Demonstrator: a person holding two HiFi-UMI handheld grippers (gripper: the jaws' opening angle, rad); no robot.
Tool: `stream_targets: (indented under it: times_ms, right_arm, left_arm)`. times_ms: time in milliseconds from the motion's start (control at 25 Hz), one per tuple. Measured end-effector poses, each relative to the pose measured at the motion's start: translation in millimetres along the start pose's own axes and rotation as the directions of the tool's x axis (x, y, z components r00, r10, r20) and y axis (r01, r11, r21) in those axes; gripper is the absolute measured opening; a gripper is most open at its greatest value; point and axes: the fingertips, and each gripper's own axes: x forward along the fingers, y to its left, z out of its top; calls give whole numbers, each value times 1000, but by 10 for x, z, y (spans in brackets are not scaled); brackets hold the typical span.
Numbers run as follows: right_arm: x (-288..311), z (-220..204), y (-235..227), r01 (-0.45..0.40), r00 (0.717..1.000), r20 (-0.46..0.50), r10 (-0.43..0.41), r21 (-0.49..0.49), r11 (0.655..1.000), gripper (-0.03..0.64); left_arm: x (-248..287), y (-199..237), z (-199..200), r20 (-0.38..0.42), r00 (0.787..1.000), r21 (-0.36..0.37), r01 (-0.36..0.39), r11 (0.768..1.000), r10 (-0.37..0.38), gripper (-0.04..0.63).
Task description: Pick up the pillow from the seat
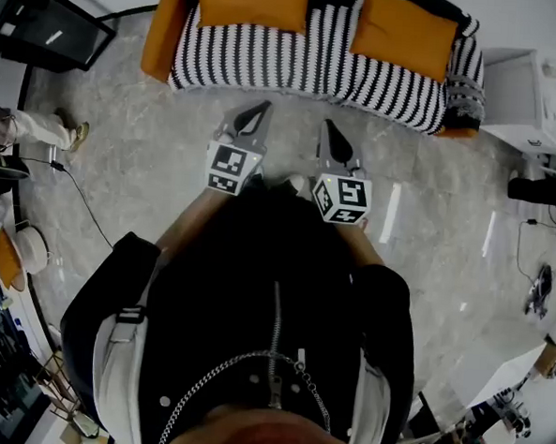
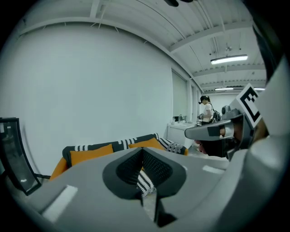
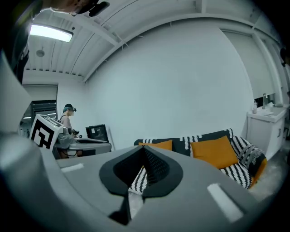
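A black-and-white striped sofa [image 1: 306, 63] stands across the floor ahead of me. Two orange pillows lean on its seat: one at the left [image 1: 252, 1], one at the right [image 1: 402, 32]. My left gripper [image 1: 253, 119] and right gripper [image 1: 333, 138] are held side by side in front of my chest, pointing at the sofa and well short of it. Both are shut with nothing between the jaws. The left gripper view looks past its closed jaws at the left pillow [image 2: 90, 153]. In the right gripper view both pillows show, the left one [image 3: 158, 146] and the right one [image 3: 215, 152].
A black screen [image 1: 50, 29] stands on the floor at the far left. A white cabinet [image 1: 516, 90] sits right of the sofa. Cables [image 1: 82, 200] trail over the grey floor at the left. Another person [image 2: 207, 108] stands far back in the room.
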Motion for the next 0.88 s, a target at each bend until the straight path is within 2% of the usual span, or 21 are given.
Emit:
stream_targets:
  times_ms: [880]
  right_arm:
    - [63,-77,78,0,1000,-15,-1,-34,999,2]
  left_arm:
    - [-57,97,-19,18,1000,-19,8,1000,-8,9]
